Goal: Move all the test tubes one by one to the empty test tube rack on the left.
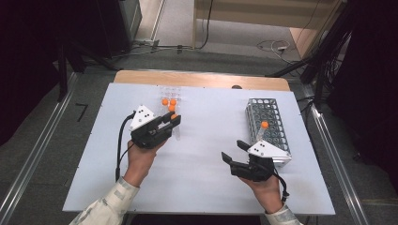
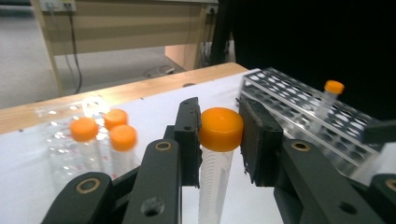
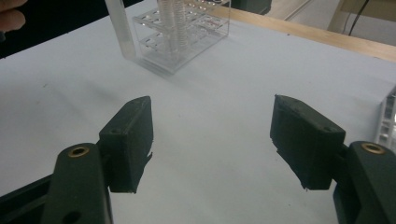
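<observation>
We have the left hand-held gripper (image 1: 174, 120), left of centre in the high view, clamped on a clear tube with an orange cap (image 2: 221, 129). In the left gripper view the pads pinch it just under the cap, and the body hangs below the jaws, off the table (image 1: 94, 154). The hold is high and narrow, so we judge the tube could swing or slip if we move sharply. The right hand-held gripper (image 1: 233, 151), lower right of the high view, stands wide open with nothing between its jaws.

Behind the held tube, upper centre, the clear rack (image 1: 170, 93) keeps three more capped tubes (image 1: 169, 103). The metal rack (image 1: 267, 126) at the right holds one tube (image 1: 262, 131). If ours goes there, a tilted tip may catch a hole rim or knock that neighbour.
</observation>
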{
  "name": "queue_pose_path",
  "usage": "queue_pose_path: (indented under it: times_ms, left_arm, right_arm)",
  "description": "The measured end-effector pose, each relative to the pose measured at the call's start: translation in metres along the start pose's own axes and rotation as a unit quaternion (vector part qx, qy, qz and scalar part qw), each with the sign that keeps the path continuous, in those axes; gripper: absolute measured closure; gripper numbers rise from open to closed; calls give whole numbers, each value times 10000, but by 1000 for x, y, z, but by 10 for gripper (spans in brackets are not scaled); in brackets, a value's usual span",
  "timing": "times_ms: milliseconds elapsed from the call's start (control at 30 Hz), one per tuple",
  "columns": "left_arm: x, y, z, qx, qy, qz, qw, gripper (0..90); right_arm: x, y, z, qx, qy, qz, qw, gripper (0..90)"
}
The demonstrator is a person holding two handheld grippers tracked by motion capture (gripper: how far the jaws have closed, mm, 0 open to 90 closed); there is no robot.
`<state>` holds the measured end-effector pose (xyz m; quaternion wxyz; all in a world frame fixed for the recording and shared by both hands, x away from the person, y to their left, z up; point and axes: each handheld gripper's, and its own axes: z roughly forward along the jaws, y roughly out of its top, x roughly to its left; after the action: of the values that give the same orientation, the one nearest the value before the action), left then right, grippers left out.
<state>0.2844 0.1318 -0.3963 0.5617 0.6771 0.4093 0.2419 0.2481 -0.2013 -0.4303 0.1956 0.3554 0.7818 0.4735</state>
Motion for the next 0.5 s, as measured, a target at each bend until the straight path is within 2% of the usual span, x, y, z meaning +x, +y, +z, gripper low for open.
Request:
queue_pose_path:
  times_ms: [367,500]
  left_arm:
    - [20,18,7,-58,437,42,9990,696]
    - [30,19,11,-75,606,-23,9981,696]
  right_arm:
    - [-17,-10,-22,-89,-220,192,9995,285]
    - [-22,-13,-27,-108,-273,243,9993,286]
